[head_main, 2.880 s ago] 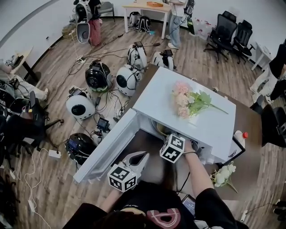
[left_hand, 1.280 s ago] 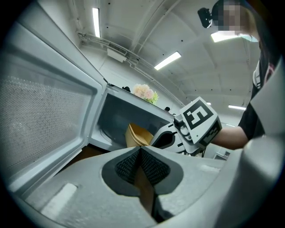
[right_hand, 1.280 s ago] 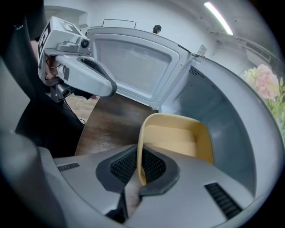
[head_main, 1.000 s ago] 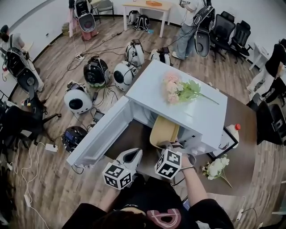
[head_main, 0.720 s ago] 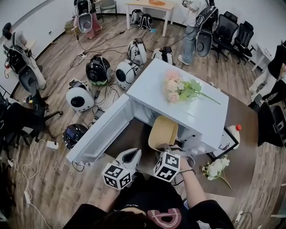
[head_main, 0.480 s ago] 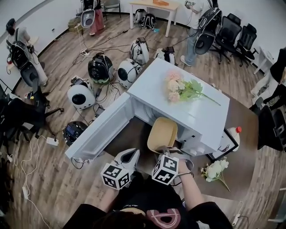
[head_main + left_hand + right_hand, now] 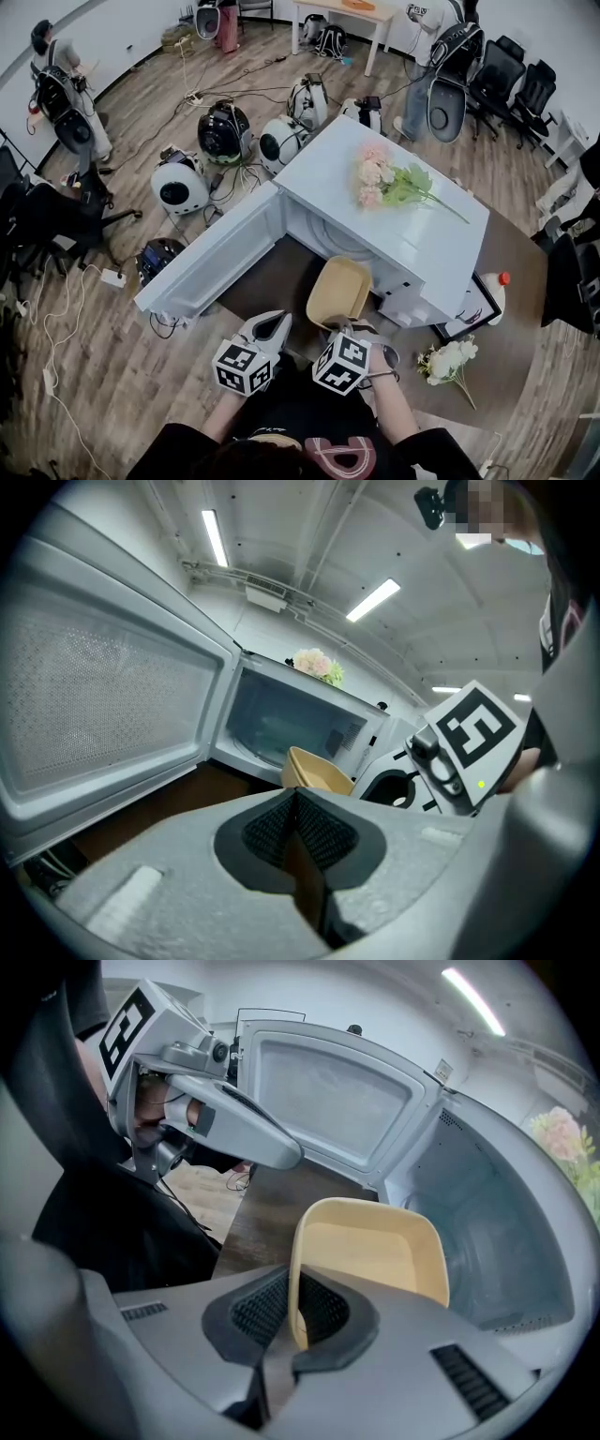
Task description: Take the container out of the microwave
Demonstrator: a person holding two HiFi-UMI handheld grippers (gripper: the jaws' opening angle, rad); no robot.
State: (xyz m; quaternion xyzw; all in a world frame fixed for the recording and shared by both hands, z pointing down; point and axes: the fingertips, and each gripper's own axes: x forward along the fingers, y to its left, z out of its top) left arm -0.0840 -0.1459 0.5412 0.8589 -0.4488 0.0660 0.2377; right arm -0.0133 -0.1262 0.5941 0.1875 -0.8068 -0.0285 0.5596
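A pale yellow rectangular container [image 7: 339, 292] [image 7: 370, 1255] [image 7: 316, 772] hangs outside the white microwave [image 7: 394, 220], in front of its mouth. My right gripper [image 7: 345, 330] [image 7: 293, 1321] is shut on the container's near rim, the rim pinched between the pads. The microwave door [image 7: 208, 262] [image 7: 333, 1096] stands swung wide to the left, and the cavity [image 7: 487, 1241] shows nothing inside. My left gripper [image 7: 269, 328] [image 7: 294, 832] is shut with nothing in it, just left of the right one, pointing toward the microwave.
A flower bunch [image 7: 392, 186] lies on the microwave's top. A white bottle with a red cap [image 7: 495, 293] and white flowers [image 7: 448, 359] sit on the brown table [image 7: 267, 284] to the right. Round machines and cables cover the floor beyond.
The right gripper has drawn the container back out of the microwave toward me and a little down. The left gripper has drifted slightly. The door stays wide.
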